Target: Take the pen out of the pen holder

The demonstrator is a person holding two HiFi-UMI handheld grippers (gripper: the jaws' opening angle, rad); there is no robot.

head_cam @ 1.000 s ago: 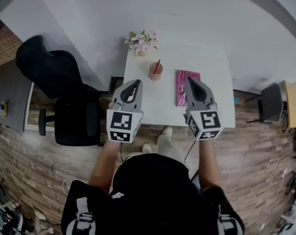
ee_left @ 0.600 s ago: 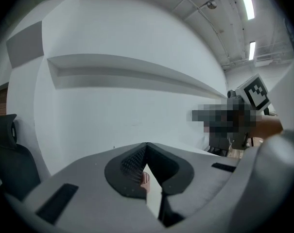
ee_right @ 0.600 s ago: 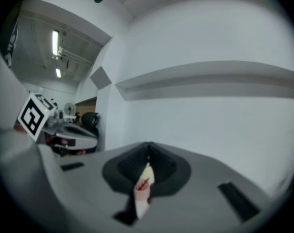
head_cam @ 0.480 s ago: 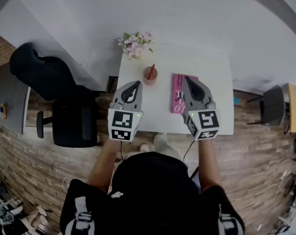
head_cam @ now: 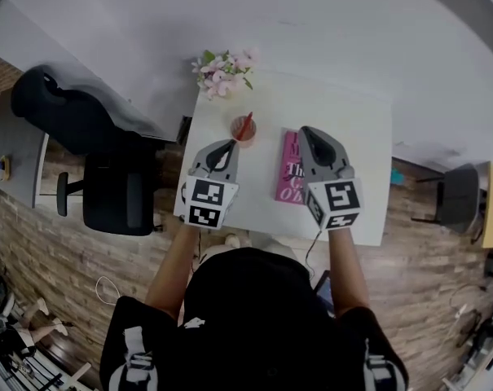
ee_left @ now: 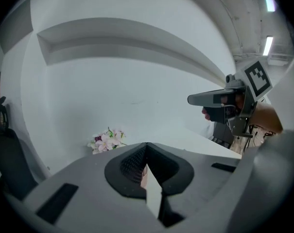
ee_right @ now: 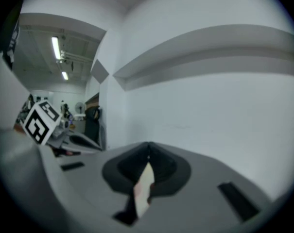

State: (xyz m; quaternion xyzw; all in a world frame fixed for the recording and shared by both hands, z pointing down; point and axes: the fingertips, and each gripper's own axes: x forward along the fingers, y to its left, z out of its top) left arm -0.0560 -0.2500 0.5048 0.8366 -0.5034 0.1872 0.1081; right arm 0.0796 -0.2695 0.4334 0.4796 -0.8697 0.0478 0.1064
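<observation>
A brown pen holder with a red pen upright in it stands on the white table, left of the middle. My left gripper hovers just in front of the holder and slightly left, jaws shut and empty. My right gripper is over the pink book, to the holder's right, also shut with nothing in it. In the left gripper view the shut jaw tips hide the holder. The right gripper view shows its shut tips against a white wall.
A bunch of pink flowers sits at the table's far left corner, also in the left gripper view. A black office chair stands left of the table. A white wall runs behind it. A dark chair is at the right.
Both grippers have moved forward and down toward the table. The left one has come closer to the pen holder; the right one now covers the book's upper part.
</observation>
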